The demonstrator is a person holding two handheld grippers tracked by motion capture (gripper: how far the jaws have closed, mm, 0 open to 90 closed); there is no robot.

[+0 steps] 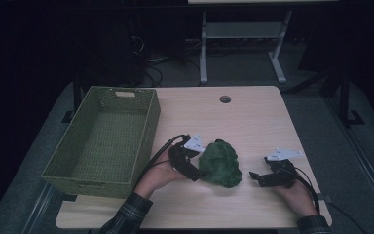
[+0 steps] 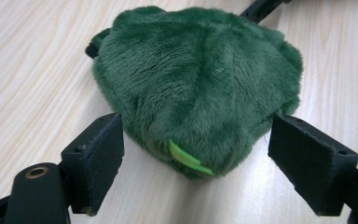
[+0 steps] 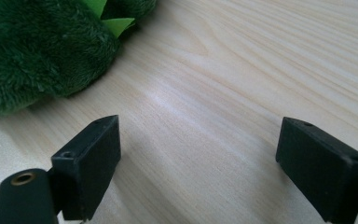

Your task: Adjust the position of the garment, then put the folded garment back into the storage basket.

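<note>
The green plush toy [image 1: 219, 164] lies on the pale wooden table [image 1: 253, 117], between both grippers. The left gripper [image 1: 197, 174] stands spread around its near end, apparently not pressing. The right gripper [image 1: 253, 176], spread, sits apart. A woven basket [image 1: 102, 139] stands left; the room behind is dark.

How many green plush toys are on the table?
1. The green plush toy lies on the wooden table, right of the woven basket, between the two grippers. The basket looks empty.
</note>
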